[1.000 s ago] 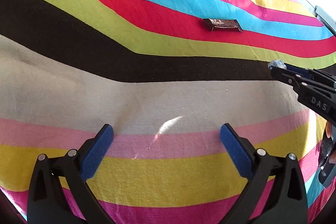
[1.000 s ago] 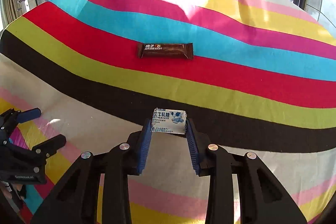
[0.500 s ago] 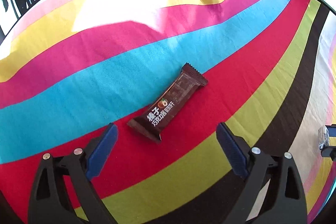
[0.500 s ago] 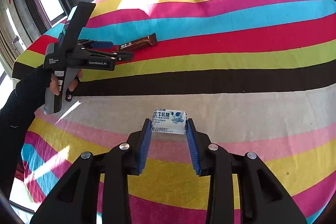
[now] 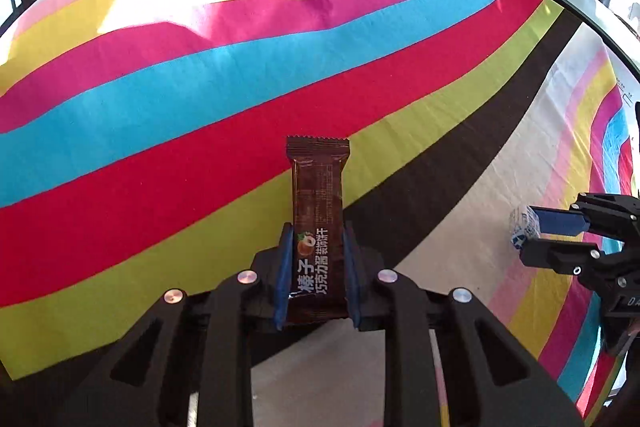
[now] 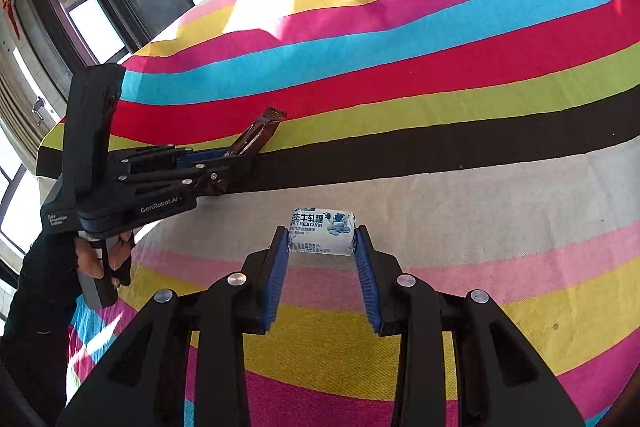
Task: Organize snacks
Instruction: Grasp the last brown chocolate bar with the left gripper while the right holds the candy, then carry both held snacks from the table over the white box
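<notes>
Brown chocolate bar (image 5: 318,223), loose earlier, now clamped.

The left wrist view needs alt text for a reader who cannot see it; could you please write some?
The left tool grips a dark brown foil-wrapped chocolate bar above a brightly striped fabric tablecloth. At the right edge, the right tool holds a small white-and-blue wrapped milk candy.

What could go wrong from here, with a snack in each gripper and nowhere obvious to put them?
1. The left gripper pinches the brown bar only at its lower end; most of it sticks out past the pads, so it may pivot or slip on a quick swing.
2. The right gripper holds the white milk candy right at the fingertips; a small bump might pop it out.
3. The two grippers are close together over the striped cloth; bringing them nearer could knock the snacks.
</notes>
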